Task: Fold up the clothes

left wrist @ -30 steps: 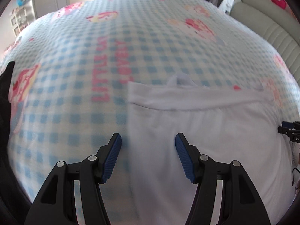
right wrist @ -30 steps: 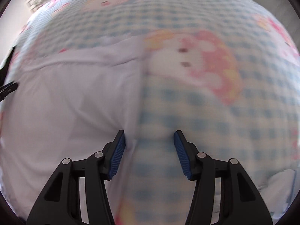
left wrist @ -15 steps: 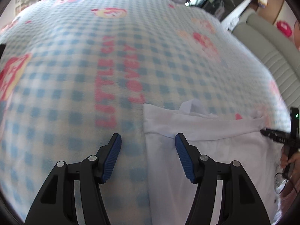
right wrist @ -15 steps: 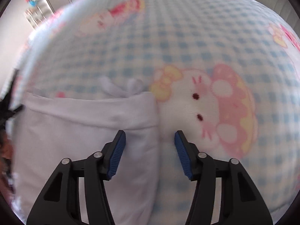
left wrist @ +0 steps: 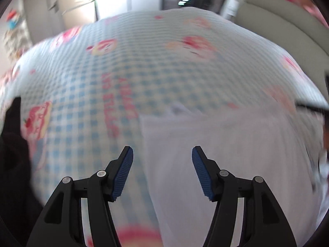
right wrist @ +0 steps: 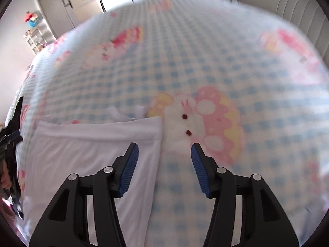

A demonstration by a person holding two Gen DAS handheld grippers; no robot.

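Note:
A white garment lies flat on a blue-checked blanket with pink cartoon prints. My left gripper hangs above the garment's left edge, open, with nothing between its blue pads. In the right wrist view the garment fills the lower left, its folded top hem and right edge showing. My right gripper hovers over that right edge beside a pink cartoon print on the blanket. Its jaws are opening and hold nothing. Both views are blurred by motion.
A padded grey headboard stands at the right. A black cloth lies at the bed's left edge. A grey door and a small shelf stand beyond the bed. The left gripper's tool shows at that view's left rim.
Both grippers have lifted away from the garment, so more of the bed and room shows. The garment still lies flat; both jaws stay apart and empty.

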